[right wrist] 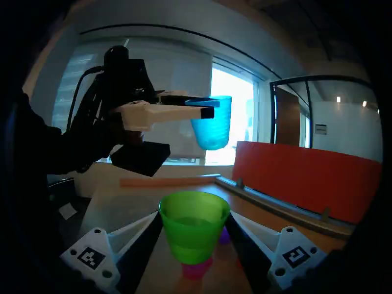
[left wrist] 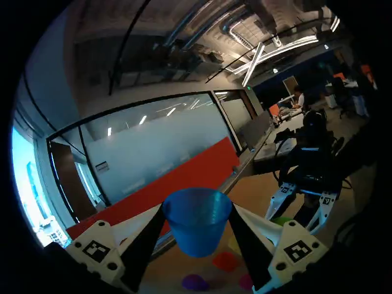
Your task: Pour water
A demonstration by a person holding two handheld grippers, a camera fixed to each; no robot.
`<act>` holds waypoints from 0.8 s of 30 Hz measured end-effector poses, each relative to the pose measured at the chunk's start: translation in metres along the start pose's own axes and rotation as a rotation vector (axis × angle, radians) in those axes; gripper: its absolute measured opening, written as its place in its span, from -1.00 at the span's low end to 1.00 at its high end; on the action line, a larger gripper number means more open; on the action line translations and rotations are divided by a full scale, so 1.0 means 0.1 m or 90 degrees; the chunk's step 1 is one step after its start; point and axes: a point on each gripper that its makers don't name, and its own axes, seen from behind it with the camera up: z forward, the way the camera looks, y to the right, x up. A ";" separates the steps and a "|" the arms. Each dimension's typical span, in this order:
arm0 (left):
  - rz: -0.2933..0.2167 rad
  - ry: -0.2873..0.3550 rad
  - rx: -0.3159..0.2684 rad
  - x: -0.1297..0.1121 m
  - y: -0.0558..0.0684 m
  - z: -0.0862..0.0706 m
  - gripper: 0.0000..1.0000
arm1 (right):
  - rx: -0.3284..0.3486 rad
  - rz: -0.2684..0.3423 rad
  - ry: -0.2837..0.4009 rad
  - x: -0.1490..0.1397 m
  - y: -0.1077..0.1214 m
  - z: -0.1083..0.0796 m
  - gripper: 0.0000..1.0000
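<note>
Holding both cups off the counter [right wrist: 115,206], pour not yet begun, I judge. Right gripper [right wrist: 194,219]: jaws pinching the green cup [right wrist: 194,232], upright between them, some liquid seemingly inside. Left gripper [left wrist: 197,215]: jaws pinching the blue cup [left wrist: 197,223], upright, contents hidden. Under both jaws, coloured discs [left wrist: 226,260] on the counter. Beyond the right jaws, up and left, the blue cup hangs higher than the green, apart. Orange partition [right wrist: 304,181] farther off. Next move calls for bringing one rim over the other cup's mouth, then a slow tilt.
</note>
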 end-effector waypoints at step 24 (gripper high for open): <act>-0.215 0.000 -0.007 -0.14 -0.12 0.02 0.74 | 0.000 -0.001 0.000 0.03 0.02 0.00 0.79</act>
